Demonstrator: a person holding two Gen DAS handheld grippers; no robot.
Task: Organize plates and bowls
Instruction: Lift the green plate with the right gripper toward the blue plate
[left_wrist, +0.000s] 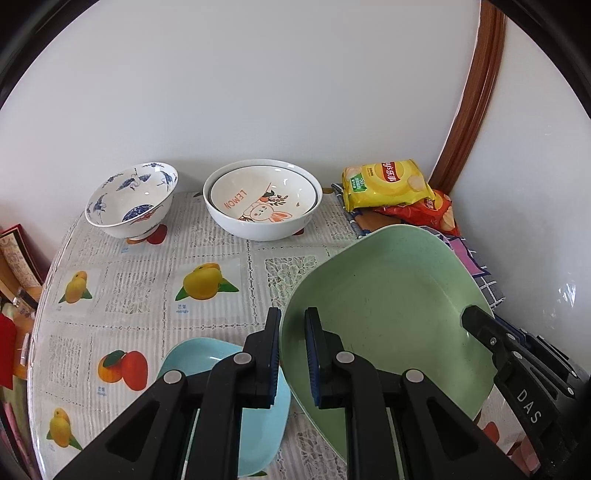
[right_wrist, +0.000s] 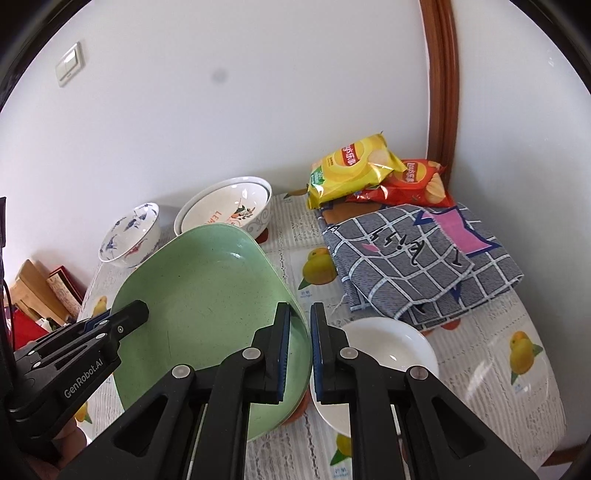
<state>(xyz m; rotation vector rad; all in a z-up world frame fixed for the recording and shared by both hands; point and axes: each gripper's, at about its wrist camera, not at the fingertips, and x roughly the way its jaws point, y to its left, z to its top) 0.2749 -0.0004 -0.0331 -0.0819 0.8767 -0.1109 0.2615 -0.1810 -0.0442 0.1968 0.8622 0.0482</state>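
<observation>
A green square plate (left_wrist: 388, 295) is held above the table by both grippers. My left gripper (left_wrist: 292, 354) is shut on its left rim. My right gripper (right_wrist: 300, 350) is shut on its right rim; the plate also shows in the right wrist view (right_wrist: 207, 295). The right gripper shows in the left wrist view (left_wrist: 480, 328), the left gripper in the right wrist view (right_wrist: 122, 321). A light blue plate (left_wrist: 195, 358) lies under the left gripper. A white plate (right_wrist: 391, 347) lies under the right gripper. A blue-patterned bowl (left_wrist: 129, 201) and two nested white bowls (left_wrist: 262, 199) stand at the back.
Yellow (right_wrist: 351, 170) and red chip bags (right_wrist: 417, 184) lie at the back right on a folded checked cloth (right_wrist: 424, 266). The table (left_wrist: 147, 266) has a fruit-print cover and meets the wall behind. Boxes (left_wrist: 18, 258) sit beyond its left edge.
</observation>
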